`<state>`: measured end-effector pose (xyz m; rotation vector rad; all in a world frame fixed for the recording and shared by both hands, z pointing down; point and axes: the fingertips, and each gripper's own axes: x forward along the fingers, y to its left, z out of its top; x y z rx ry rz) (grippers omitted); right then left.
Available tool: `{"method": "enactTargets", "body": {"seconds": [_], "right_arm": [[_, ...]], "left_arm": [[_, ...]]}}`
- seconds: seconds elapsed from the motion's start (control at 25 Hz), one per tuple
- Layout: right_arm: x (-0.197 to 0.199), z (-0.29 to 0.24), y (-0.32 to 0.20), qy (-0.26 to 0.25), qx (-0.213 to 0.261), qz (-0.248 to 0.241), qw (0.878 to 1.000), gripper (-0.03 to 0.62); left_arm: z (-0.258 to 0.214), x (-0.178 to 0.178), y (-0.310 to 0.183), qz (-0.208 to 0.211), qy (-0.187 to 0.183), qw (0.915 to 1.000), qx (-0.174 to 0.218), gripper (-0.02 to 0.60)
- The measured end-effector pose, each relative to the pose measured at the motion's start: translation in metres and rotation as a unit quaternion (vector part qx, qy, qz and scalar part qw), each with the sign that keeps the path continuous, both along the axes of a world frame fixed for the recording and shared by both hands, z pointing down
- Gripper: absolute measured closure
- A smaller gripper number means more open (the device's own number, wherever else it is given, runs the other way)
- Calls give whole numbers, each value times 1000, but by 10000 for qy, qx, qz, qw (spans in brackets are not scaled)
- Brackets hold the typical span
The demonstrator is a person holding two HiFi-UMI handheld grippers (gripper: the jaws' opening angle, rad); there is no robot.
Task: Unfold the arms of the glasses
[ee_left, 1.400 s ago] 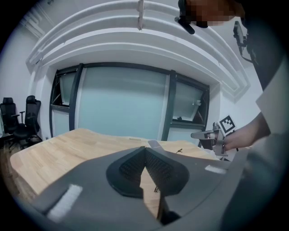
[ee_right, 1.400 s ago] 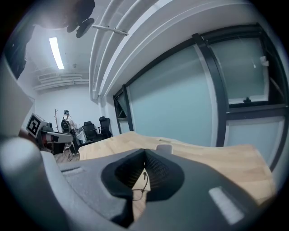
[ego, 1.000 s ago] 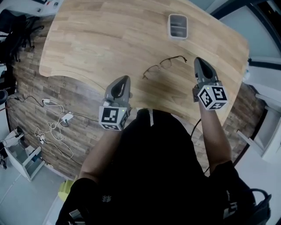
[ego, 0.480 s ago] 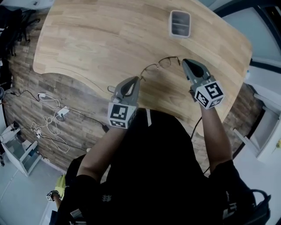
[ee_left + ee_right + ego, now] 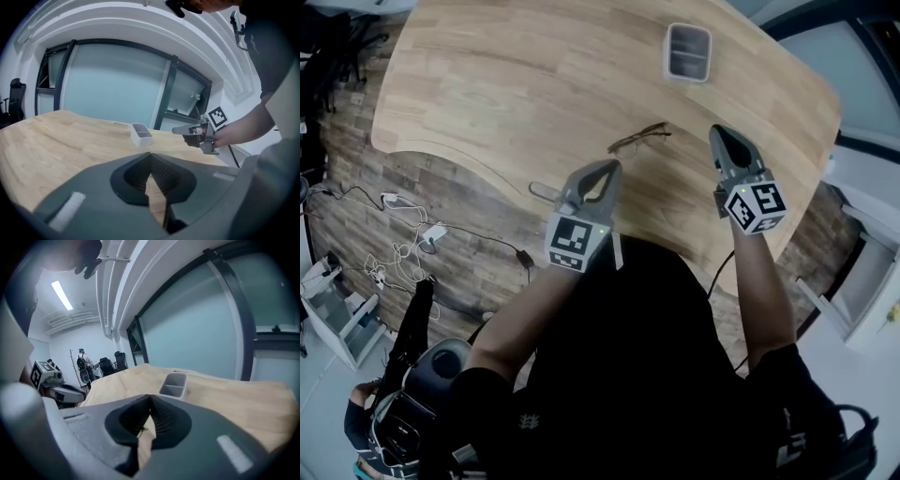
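The thin-framed glasses (image 5: 637,138) lie on the wooden table (image 5: 516,75), near its front edge. My left gripper (image 5: 614,165) is shut and empty, its tip just short of the glasses and slightly left of them. My right gripper (image 5: 719,131) hovers to the right of the glasses, apart from them, jaws together with nothing held. In the left gripper view the closed jaws (image 5: 150,153) point across the table, and the right gripper (image 5: 190,131) shows beyond them. The right gripper view has its own closed jaws (image 5: 150,397) and the left gripper (image 5: 61,390) at the left.
A small white two-compartment tray (image 5: 687,52) stands at the table's far side, also in the left gripper view (image 5: 140,135) and the right gripper view (image 5: 172,384). Cables and a power strip (image 5: 412,230) lie on the floor left of the table. Glass walls stand behind the table.
My left gripper has moved forward and down over the table's front edge, toward the glasses. My right gripper has sunk a little beside them. Both jaws stay closed.
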<state>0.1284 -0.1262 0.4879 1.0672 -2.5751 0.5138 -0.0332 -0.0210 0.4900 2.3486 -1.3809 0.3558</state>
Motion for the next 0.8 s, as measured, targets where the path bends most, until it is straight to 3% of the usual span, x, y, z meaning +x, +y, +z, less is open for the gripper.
{"method": "enactTargets", "body": {"seconds": [0.28,0.52,0.8], "right_arm": [[-13,19,-1,38,-181,-251,9995,592],[-56,59,-3,308,-434,-752,9957,592],[-88,106,1,1027,-859,-1088,9850,592]], "left_arm": [[-5,-9,-4,-140,-111,9998,39,575],[-8,-39,9,-427,-304,9986,32,575],[-5,-63,28,-743,-446,9962,-35,575]]}}
